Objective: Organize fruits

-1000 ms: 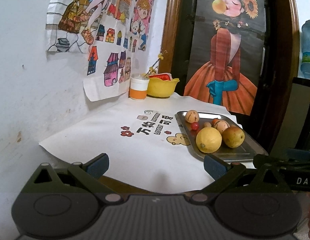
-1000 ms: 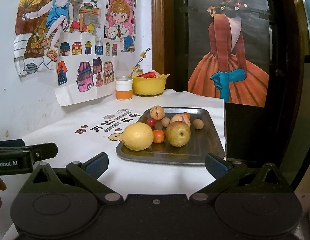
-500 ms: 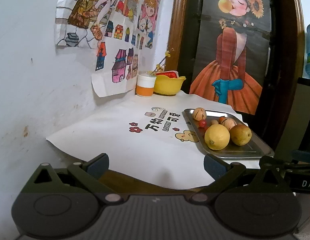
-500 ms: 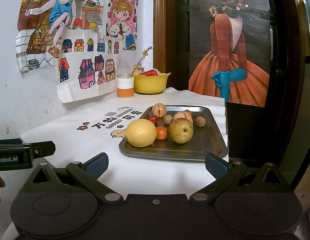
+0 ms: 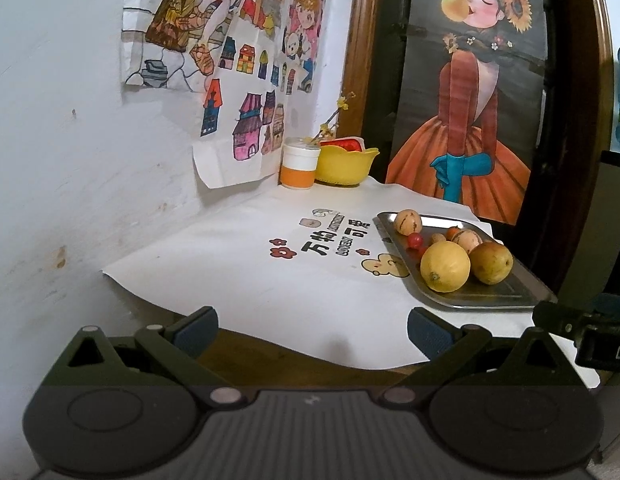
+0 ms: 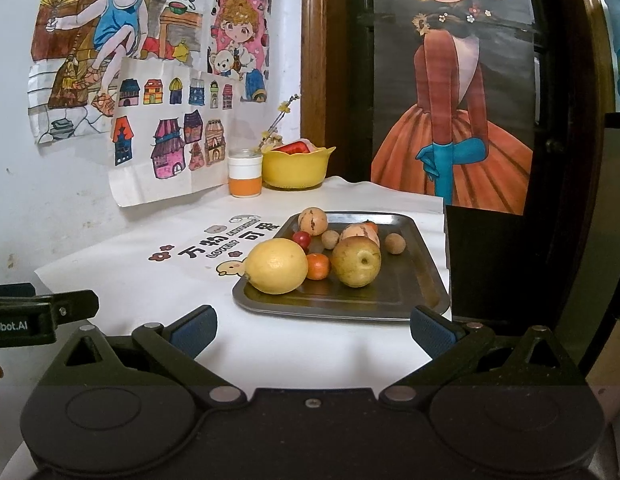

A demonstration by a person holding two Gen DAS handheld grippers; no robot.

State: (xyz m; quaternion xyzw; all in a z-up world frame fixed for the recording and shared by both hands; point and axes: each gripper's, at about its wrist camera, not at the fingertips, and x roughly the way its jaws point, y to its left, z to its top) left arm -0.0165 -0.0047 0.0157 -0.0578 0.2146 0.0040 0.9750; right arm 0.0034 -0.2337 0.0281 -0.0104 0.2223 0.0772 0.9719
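A dark metal tray (image 6: 414, 280) sits on the right side of a white tablecloth (image 6: 158, 280). On it lie a yellow lemon (image 6: 276, 266), a brownish pear (image 6: 356, 261), a small orange fruit (image 6: 318, 266), a red cherry-like fruit (image 6: 301, 239) and several small brown fruits. A yellow bowl (image 6: 296, 168) with red fruit stands at the back corner. My right gripper (image 6: 312, 330) is open, just short of the tray's near edge. My left gripper (image 5: 312, 332) is open over the table's front edge, left of the tray (image 5: 486, 300), with the lemon (image 5: 445, 266) ahead to its right.
An orange and white cup (image 6: 245, 178) with a flower sprig stands beside the bowl. Paper drawings hang on the white wall (image 5: 70, 160) at left. A dark door with a painted poster (image 6: 450, 120) rises behind the table. The tablecloth drops off at the right edge.
Both grippers have drawn back a little from the table, and the left view has swung so the tray sits further right. Nothing on the tray has moved.
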